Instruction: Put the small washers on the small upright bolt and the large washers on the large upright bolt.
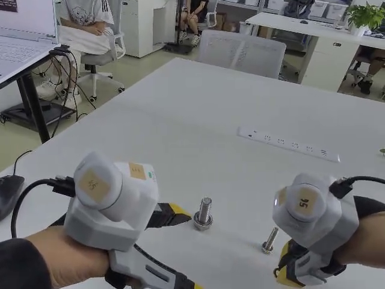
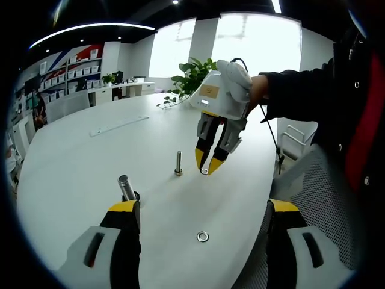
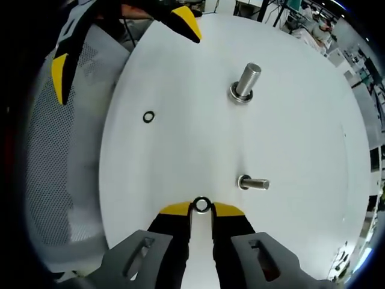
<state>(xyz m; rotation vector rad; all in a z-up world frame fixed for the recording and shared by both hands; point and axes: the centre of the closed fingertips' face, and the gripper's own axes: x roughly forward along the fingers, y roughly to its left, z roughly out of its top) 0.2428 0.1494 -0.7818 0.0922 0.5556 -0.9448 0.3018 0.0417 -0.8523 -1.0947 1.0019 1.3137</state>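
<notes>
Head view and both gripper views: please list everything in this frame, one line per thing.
table: one, white, under all the parts.
large bolt: one, silver, upright, mid-table.
small bolt: one, silver, upright, right of the large bolt in the head view.
held washer: one, metal, between the right claw's tips.
loose washer: one, metal, flat near the table's edge.
power strip: one, white, farther back on the table.
chair: one, grey, at the table's far side.
plant: one, green, background right.
left claw: one, yellow-tipped, open.
right claw: one, yellow-tipped, shut on the held washer.
</notes>
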